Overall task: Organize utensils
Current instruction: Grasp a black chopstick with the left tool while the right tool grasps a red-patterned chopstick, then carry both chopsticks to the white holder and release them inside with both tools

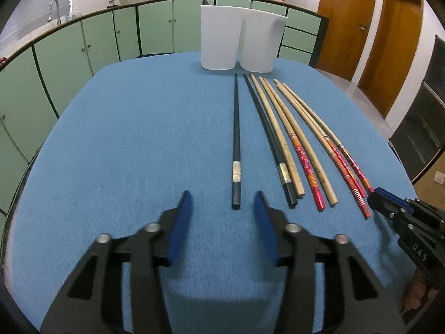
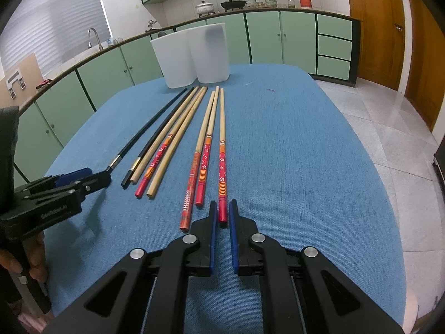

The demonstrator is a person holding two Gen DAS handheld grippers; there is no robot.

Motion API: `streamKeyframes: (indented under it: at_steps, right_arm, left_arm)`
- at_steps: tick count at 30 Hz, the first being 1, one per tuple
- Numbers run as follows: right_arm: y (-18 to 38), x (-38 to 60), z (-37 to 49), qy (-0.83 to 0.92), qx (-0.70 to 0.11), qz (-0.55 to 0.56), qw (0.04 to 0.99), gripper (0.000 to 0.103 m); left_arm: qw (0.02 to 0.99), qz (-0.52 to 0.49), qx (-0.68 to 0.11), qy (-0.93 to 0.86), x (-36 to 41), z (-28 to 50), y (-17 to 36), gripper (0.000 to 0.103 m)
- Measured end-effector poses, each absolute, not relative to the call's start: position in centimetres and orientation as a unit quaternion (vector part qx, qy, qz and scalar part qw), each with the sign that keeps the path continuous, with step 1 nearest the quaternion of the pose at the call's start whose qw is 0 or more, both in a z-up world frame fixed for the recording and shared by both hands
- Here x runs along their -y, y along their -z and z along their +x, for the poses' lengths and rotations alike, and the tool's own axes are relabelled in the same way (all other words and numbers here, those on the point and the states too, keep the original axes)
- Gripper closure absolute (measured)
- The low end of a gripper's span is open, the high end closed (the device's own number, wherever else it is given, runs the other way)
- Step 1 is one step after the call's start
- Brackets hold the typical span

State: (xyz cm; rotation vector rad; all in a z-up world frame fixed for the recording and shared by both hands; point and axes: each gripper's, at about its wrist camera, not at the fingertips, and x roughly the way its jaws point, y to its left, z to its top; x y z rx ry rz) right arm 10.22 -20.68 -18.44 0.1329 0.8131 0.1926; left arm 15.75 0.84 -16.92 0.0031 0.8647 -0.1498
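Observation:
Several chopsticks lie side by side on a blue table (image 1: pixel 125 139). A black chopstick (image 1: pixel 236 139) lies apart at the left, its blunt end just ahead of my open left gripper (image 1: pixel 224 200). Another black one (image 1: pixel 267 139), plain wooden ones (image 1: pixel 281 139) and red-handled ones (image 1: pixel 306 161) fan out to the right. In the right wrist view my right gripper (image 2: pixel 222 208) has its pads close on either side of the rightmost red-handled chopstick (image 2: pixel 222 156), whose end sits between them. Two white containers (image 1: pixel 219 39) (image 2: pixel 208 53) stand at the table's far edge.
Green kitchen cabinets (image 1: pixel 97 41) and a counter with pots curve behind the table. Wooden doors (image 1: pixel 345 22) stand at the right. The table's right edge drops to a tiled floor (image 2: pixel 389 128). The left gripper shows at the left of the right wrist view (image 2: pixel 83 178).

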Motion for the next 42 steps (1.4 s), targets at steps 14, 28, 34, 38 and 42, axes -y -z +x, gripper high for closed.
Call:
streamKeyframes:
  at_steps: [14,28,34,38,42]
  right_arm:
    - [18.5,20.3,10.5,-0.086,-0.392,0.053,0.914,0.095]
    - [14.0,21.4,10.0,-0.087,-0.357,0.039,0.929,0.098]
    - [9.4,22.2,10.0,-0.096,-0.316,0.041,0.943,0.098]
    - [6.7,23.1,10.6,-0.104,-0.291,0.053,0.95,0.098]
    - [4.1,23.9,11.7,-0.11,-0.27,0.064,0.954,0.098]
  left_arm:
    - [0.902,0.022,-0.421,0.091,0.9,15.9,17.1,0.097]
    - [0.922,0.053,-0.37,0.103,0.6,13.9,11.2,0.097]
    - [0.94,0.044,-0.319,0.112,0.0,13.2,7.0,0.097]
    - [0.95,0.036,-0.288,0.112,0.1,13.7,4.8,0.098]
    - [0.957,0.025,-0.266,0.115,0.2,14.8,2.9,0.098]
